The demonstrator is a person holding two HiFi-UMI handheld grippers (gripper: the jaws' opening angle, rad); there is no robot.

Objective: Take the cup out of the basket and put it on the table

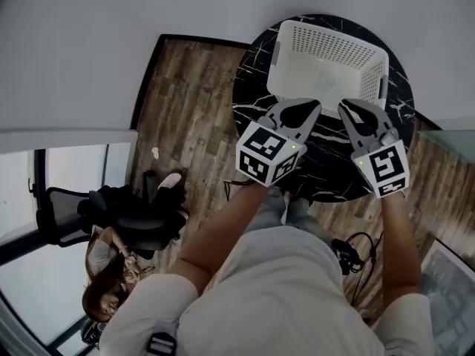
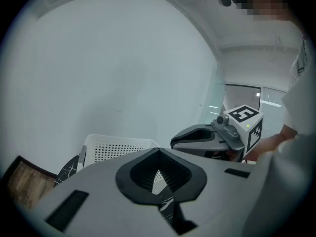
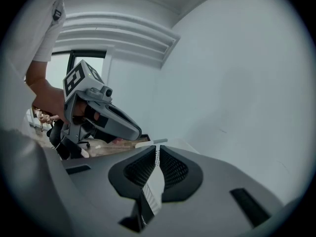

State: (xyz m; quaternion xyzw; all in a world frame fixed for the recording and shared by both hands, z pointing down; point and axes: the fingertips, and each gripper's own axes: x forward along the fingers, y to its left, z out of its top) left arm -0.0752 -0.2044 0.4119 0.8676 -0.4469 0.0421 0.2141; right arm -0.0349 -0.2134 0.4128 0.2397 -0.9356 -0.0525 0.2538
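Here, the white perforated basket (image 1: pixel 330 49) stood on the round black marbled table (image 1: pixel 326 162), toward the table's 12 o'clock side in the head view. Inside it, a pale shape that seemed to be the cup (image 1: pixel 326 78) showed only faintly against the white bottom; its form could not be made out clearly. The left gripper (image 1: pixel 312 107) hung over the table just beside the basket's near rim, so the cup lay at about 1 o'clock from its tips, apart from them. The right gripper (image 1: pixel 346 108) hung close alongside, its tips also at the near rim, with the cup at about 11 o'clock. In the left gripper view, the left gripper's (image 2: pixel 158 151) jaws were drawn together at the tips and gripped nothing; a sliver of basket (image 2: pixel 118 149) and marble showed through the slit behind them, and the right gripper (image 2: pixel 202 137) sat at 2 o'clock. In the right gripper view, the right gripper's (image 3: pixel 157 149) jaws were likewise closed to a thin slit, through which only the basket's white showed, and the left gripper (image 3: pixel 106 120) appeared at 10 o'clock. Wooden floor (image 1: pixel 185 102) lay at the table's 9 o'clock.
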